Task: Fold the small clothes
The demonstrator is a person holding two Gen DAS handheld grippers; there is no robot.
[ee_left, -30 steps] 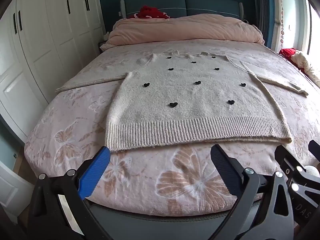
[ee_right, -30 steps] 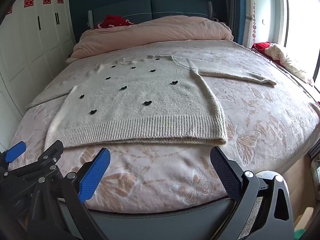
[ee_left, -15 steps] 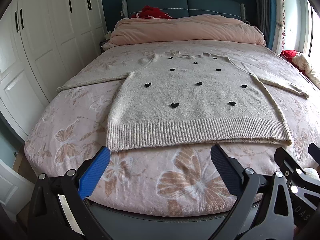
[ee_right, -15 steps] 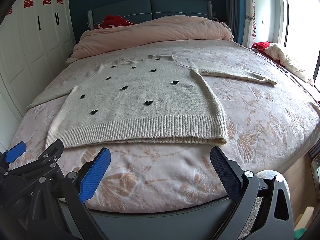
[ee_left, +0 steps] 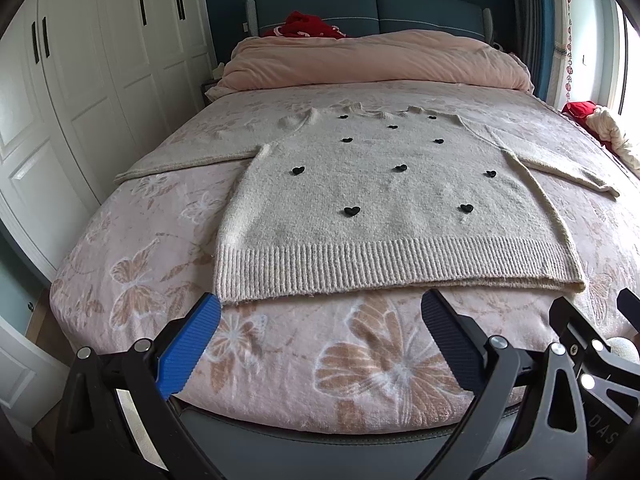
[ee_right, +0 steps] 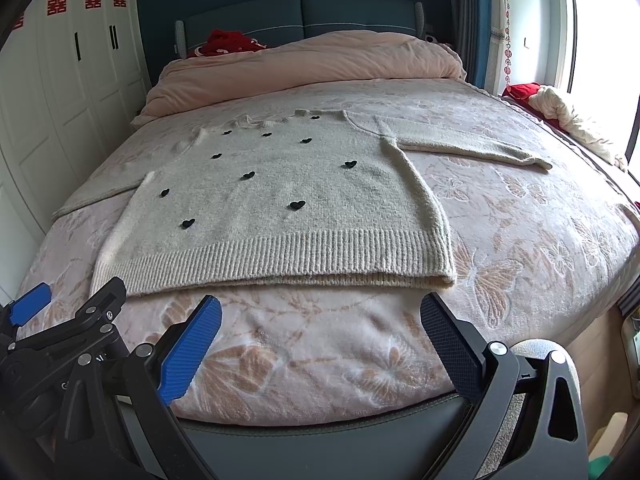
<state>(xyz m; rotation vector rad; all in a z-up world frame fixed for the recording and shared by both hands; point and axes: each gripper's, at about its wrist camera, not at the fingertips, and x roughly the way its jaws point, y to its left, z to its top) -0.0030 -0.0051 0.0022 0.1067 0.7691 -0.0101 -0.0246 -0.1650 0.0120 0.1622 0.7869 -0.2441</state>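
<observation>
A cream knit sweater [ee_left: 384, 208] [ee_right: 276, 200] with small black hearts lies flat on the bed, sleeves spread out to both sides, ribbed hem toward me. My left gripper [ee_left: 320, 316] hangs open over the bed's foot edge, just short of the hem, nothing between its fingers. My right gripper [ee_right: 320, 316] is also open and empty, short of the hem's right half. The left gripper's body [ee_right: 60, 340] shows at the lower left of the right wrist view, and the right gripper's body [ee_left: 592, 352] at the lower right of the left wrist view.
The bed [ee_left: 120, 264] carries a pink butterfly-print blanket. A rolled pink duvet [ee_left: 376, 60] and a red item [ee_left: 308, 28] lie at the headboard. White wardrobes [ee_left: 80, 80] stand close on the left. Red and cream cloths [ee_right: 560, 116] sit by the window on the right.
Both views have shifted very slightly; the sweater sits a touch lower and nearer in frame. Both grippers stay open and the sweater has not moved.
</observation>
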